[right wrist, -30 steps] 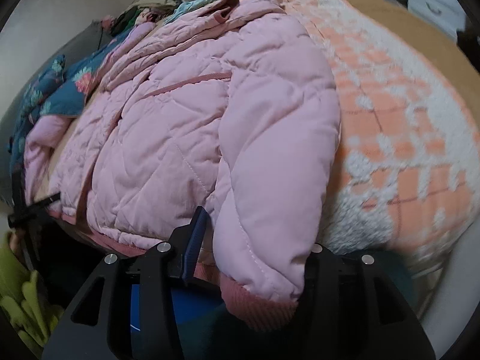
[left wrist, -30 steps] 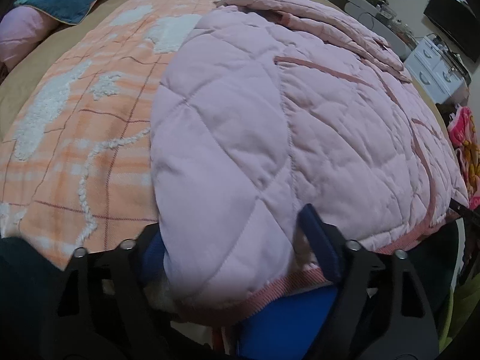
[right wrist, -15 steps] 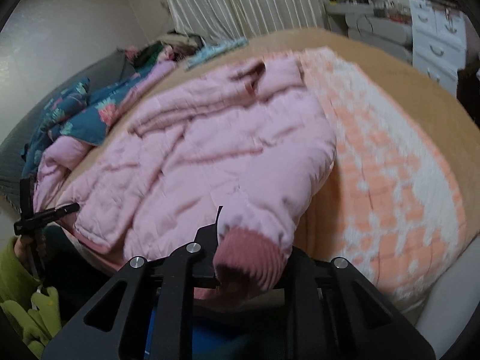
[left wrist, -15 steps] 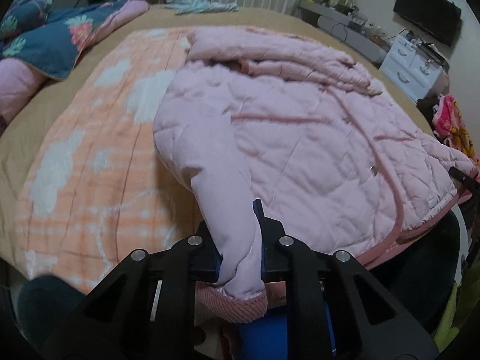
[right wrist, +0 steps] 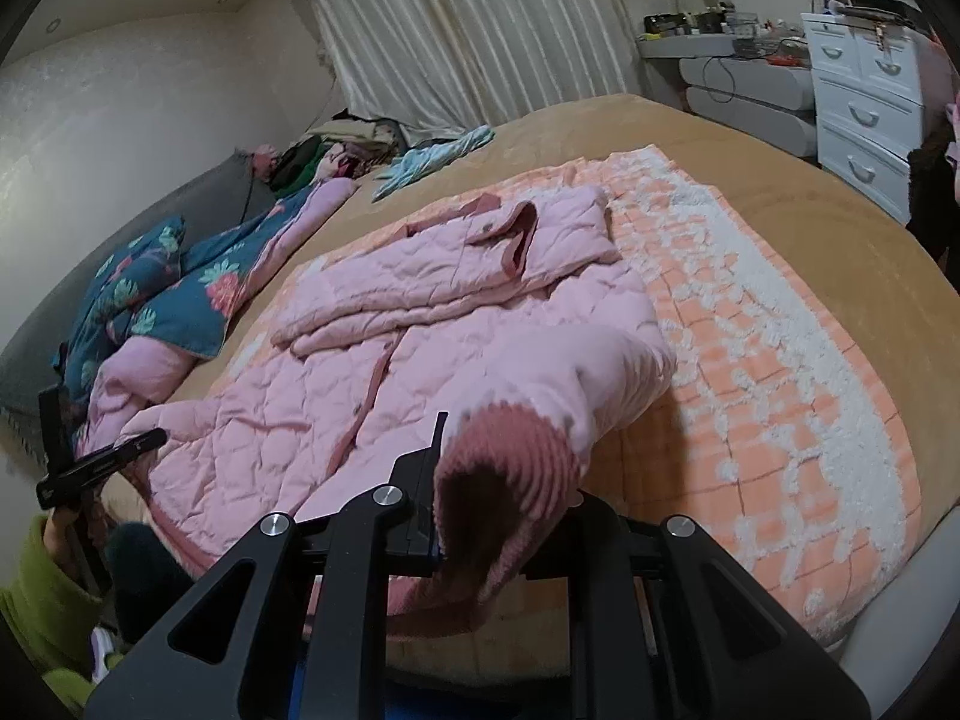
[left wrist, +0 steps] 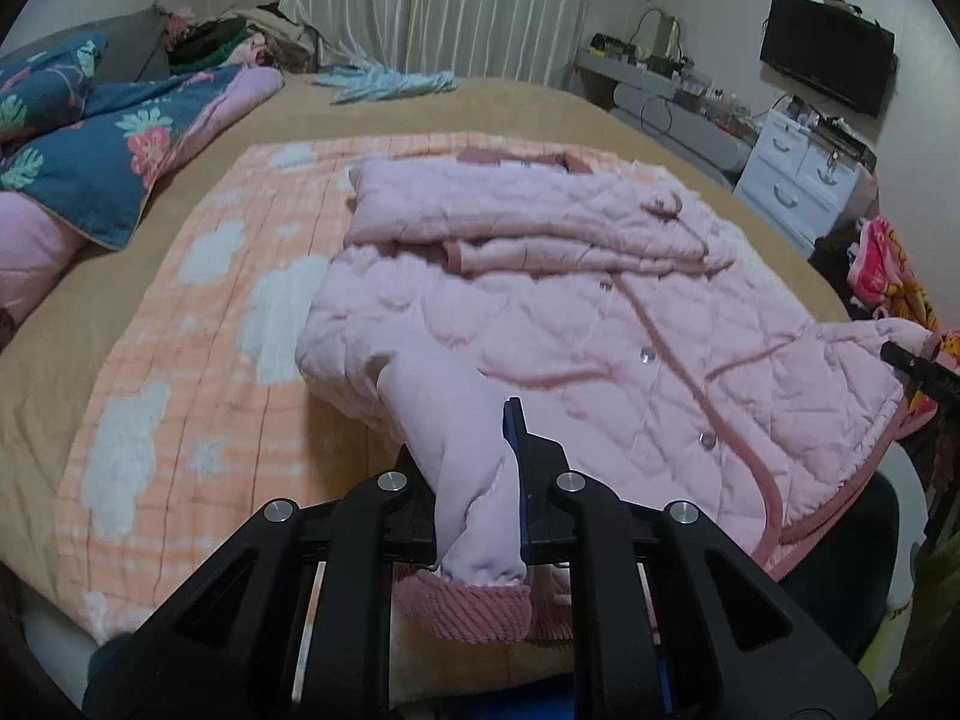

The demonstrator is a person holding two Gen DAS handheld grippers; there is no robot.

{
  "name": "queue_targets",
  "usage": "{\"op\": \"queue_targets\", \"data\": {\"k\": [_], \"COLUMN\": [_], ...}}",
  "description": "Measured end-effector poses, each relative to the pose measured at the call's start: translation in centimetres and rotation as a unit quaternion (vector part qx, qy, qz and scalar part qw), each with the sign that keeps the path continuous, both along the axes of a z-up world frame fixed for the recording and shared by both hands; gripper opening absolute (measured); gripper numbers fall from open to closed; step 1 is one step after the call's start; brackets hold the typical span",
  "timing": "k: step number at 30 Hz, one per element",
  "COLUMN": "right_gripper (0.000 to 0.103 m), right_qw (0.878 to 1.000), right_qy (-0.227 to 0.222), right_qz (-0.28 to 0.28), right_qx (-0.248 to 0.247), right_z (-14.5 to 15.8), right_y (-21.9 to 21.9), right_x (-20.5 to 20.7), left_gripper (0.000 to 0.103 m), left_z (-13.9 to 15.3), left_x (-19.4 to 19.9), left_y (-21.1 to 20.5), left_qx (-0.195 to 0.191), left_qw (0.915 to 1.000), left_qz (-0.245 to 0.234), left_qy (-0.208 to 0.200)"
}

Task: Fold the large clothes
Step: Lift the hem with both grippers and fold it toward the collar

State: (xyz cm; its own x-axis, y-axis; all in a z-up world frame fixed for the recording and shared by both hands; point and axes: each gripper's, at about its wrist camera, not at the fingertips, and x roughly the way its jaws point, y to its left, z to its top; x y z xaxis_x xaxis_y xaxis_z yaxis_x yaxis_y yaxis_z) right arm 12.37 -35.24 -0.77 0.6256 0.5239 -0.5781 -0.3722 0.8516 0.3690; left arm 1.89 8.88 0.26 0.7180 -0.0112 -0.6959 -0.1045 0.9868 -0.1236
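Pink quilted jacket point(left wrist: 600, 348) lying front-up, buttoned, on an orange-and-white blanket point(left wrist: 180, 360) spread over a tan bedspread point(right wrist: 780, 192). Left gripper point(left wrist: 474, 480) pinching the left sleeve point(left wrist: 444, 420) just above its ribbed cuff point(left wrist: 462, 606), which hangs past the bed edge. Right gripper point(right wrist: 504, 498) clamped on the other sleeve's ribbed cuff point(right wrist: 510, 468), raised above the blanket. Floral duvet point(left wrist: 90, 150) lies near the headboard; a white dresser point(right wrist: 864, 96) stands beyond the bed.
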Motion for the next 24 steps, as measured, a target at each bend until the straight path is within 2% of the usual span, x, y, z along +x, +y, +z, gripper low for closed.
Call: {"op": "queue_targets", "data": {"k": [9,24], "right_gripper": [0.015,0.015], "right_qw": [1.0,0.999], "right_qy": [-0.004,-0.022], "right_qz": [-0.006,-0.017], "right_qx": [0.013,0.033], "right_z": [1.4,4.4], "right_y": [0.2,-0.2], "right_x": [1.6,4.1], "left_gripper": [0.008,0.008], "left_z": [2.5,6.2], "left_x": [2.3,5.8], "left_y": [-0.6,0.0], "left_qx": [0.012,0.008], "left_qw": [0.9996,0.9977], "left_qz": [0.004,0.022], "left_qy": [-0.026,-0.064]}}
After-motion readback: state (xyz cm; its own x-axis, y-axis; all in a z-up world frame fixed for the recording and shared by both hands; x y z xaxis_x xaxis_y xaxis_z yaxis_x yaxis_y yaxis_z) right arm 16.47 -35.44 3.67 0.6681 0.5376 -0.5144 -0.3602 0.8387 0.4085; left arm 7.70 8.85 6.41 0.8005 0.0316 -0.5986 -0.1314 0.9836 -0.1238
